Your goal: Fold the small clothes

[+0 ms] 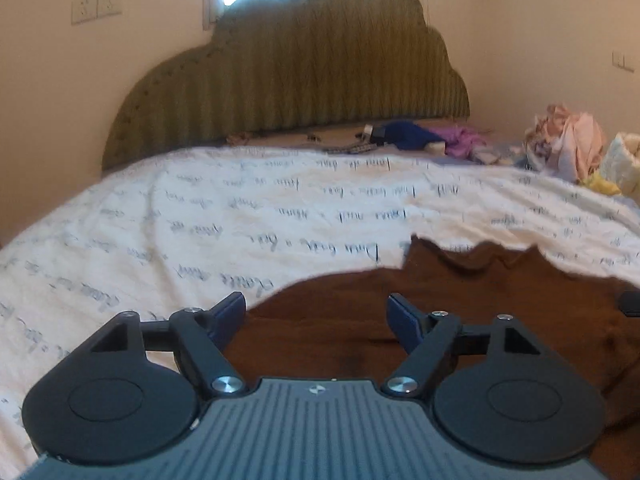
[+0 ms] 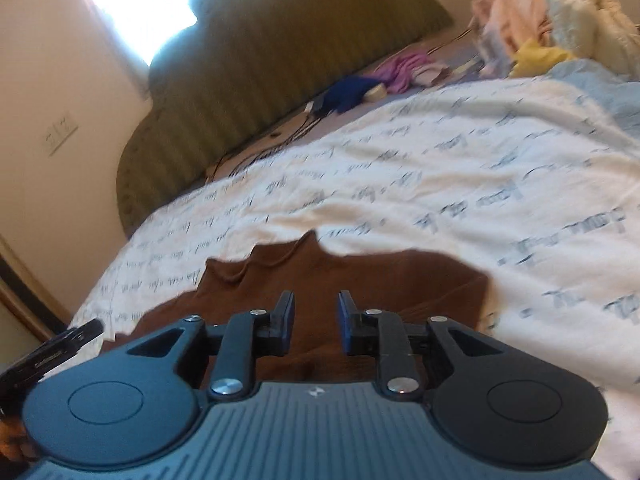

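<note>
A small brown garment (image 1: 460,300) lies on the white bedspread with script print (image 1: 200,220). My left gripper (image 1: 316,308) is open, its jaws wide apart, low over the garment's near left part. In the right wrist view the same brown garment (image 2: 360,276) lies under my right gripper (image 2: 316,306), which is open with a narrower gap and holds nothing. The left gripper's tip (image 2: 80,334) shows at the left edge of that view. The garment's far edge is jagged and folded.
A green scalloped headboard (image 1: 288,80) stands at the far end. A pile of pastel clothes (image 1: 568,144) lies at the far right, also in the right wrist view (image 2: 552,12). Blue and purple items (image 1: 432,138) lie near the headboard.
</note>
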Tool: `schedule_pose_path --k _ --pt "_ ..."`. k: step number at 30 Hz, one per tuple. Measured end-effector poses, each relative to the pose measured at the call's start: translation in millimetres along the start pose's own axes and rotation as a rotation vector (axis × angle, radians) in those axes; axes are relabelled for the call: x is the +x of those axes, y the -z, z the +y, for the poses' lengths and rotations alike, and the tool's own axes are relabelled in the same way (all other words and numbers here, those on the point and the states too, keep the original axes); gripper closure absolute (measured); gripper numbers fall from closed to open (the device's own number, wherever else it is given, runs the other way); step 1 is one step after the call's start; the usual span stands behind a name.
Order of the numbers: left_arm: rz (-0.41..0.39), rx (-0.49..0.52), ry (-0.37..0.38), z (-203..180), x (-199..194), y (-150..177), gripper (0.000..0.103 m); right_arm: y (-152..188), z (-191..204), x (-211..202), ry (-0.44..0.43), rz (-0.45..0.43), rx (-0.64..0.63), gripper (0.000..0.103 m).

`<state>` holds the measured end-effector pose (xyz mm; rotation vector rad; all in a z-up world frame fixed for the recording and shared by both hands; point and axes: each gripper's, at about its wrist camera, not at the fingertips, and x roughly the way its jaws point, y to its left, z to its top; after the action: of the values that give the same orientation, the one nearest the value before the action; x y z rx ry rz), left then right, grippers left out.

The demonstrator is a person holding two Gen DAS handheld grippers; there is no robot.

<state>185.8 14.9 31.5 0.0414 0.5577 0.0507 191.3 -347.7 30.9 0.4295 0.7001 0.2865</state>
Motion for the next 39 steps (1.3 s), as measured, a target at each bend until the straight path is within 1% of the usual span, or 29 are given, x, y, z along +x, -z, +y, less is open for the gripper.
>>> schedule_pose_path --k 2,3,4,5,7,9,10,11,12,13,15,16,17,19,20,21,23,25,26,28,29,30,31,32,33,34,35,37,39 --pt "0.096 0.05 -0.037 -7.8 32.8 15.8 0.026 14.3 2.5 21.7 0.117 0.025 -0.053 0.081" --pt "0.095 0.052 -0.035 -2.9 40.3 20.0 0.023 23.4 -0.9 22.7 0.125 -0.013 -0.118 0.082" --pt "0.095 0.021 -0.009 5.0 40.1 18.4 0.022 31.8 -5.4 20.3 0.123 -0.049 -0.19 0.082" --pt "0.099 0.026 -0.008 8.1 43.0 17.9 0.02 35.1 -12.0 17.7 0.117 -0.063 -0.216 0.083" --pt "0.105 0.043 -0.01 9.5 49.4 17.0 0.015 31.1 -28.4 15.1 0.07 -0.064 -0.129 0.083" --pt "0.102 0.076 -0.051 2.2 49.6 15.3 0.012 28.5 -23.0 17.5 0.085 -0.06 -0.145 0.083" --pt "0.086 0.107 -0.088 -2.4 42.1 15.1 0.013 27.6 -17.1 15.1 0.102 -0.057 -0.172 0.083" --pt "0.074 0.123 -0.123 -5.5 31.7 14.4 0.02 26.2 -9.4 7.7 0.132 -0.054 -0.174 0.082" --pt "0.066 0.115 -0.122 -5.5 15.0 14.0 0.029 25.0 -0.8 -2.3 0.162 -0.06 -0.141 0.082" --pt "0.056 0.09 -0.071 -3.4 -4.5 15.3 0.027 26.2 7.8 -16.2 0.158 -0.079 -0.104 0.079" --pt "0.032 0.058 0.041 -4.6 -34.0 25.0 0.017 36.3 22.3 -40.7 0.056 -0.118 -0.097 0.077" --pt "0.039 0.064 0.063 -9.1 -40.2 32.4 0.016 43.8 27.8 -44.8 0.037 -0.115 -0.12 0.072" --pt "0.066 0.082 0.076 -14.2 -38.9 40.3 0.014 51.4 32.4 -41.4 0.068 -0.09 -0.147 0.065" --pt "0.123 0.09 0.059 -16.2 -23.9 55.1 0.008 65.8 26.7 -23.9 0.181 -0.02 -0.181 0.062" --pt "0.134 0.049 0.07 -9.5 -19.2 54.4 0.003 73.9 13.7 -20.4 0.183 -0.045 -0.179 0.063" --pt "0.148 0.008 0.079 -2.1 -16.1 50.5 0.003 74.1 1.1 -23.6 0.139 -0.065 -0.129 0.063" --pt "0.162 0.022 0.061 -0.2 -18.8 46.5 0.003 64.2 -10.9 -29.6 0.116 -0.056 -0.016 0.064" --pt "0.162 0.057 0.051 -2.8 -37.8 46.0 0.011 64.6 3.9 -39.9 0.179 -0.053 -0.058 0.064" --pt "0.161 0.05 0.079 -2.1 -49.7 47.9 0.011 69.5 17.0 -49.8 0.197 -0.057 -0.088 0.06" --pt "0.167 0.012 0.161 2.0 -72.9 57.4 0.007 84.4 34.9 -66.9 0.118 -0.057 -0.123 0.06" --pt "0.174 0.001 0.183 2.8 -80.0 65.0 0.005 94.7 42.8 -70.5 0.088 -0.037 -0.147 0.057" --pt "0.189 0.013 0.195 1.6 -82.7 74.4 0.005 104.8 47.4 -70.3 0.093 -0.01 -0.178 0.055" --pt "0.209 0.044 0.181 -1.1 -80.2 87.3 0.005 115.6 48.3 -66.2 0.128 0.019 -0.215 0.053" --pt "0.176 0.072 0.162 -2.2 -81.0 98.2 0.002 126.8 44.8 -64.5 0.15 0.004 -0.269 0.053" --pt "0.171 0.063 0.179 -0.7 -83.6 97.9 0.002 131.1 39.6 -68.2 0.135 -0.02 -0.281 0.053" --pt "0.184 0.039 0.167 2.2 -84.8 94.3 0.003 127.5 34.9 -70.7 0.135 -0.022 -0.236 0.053" --pt "0.191 0.029 0.157 3.9 -86.7 91.8 0.005 123.3 35.7 -70.6 0.184 -0.018 -0.222 0.053" --pt "0.201 0.028 0.132 6.2 -97.7 89.9 0.006 123.8 46.9 -74.5 0.245 -0.002 -0.269 0.053" --pt "0.201 0.012 0.144 10.2 -115.9 92.7 0.004 126.3 58.5 -88.8 0.233 0.005 -0.253 0.052"
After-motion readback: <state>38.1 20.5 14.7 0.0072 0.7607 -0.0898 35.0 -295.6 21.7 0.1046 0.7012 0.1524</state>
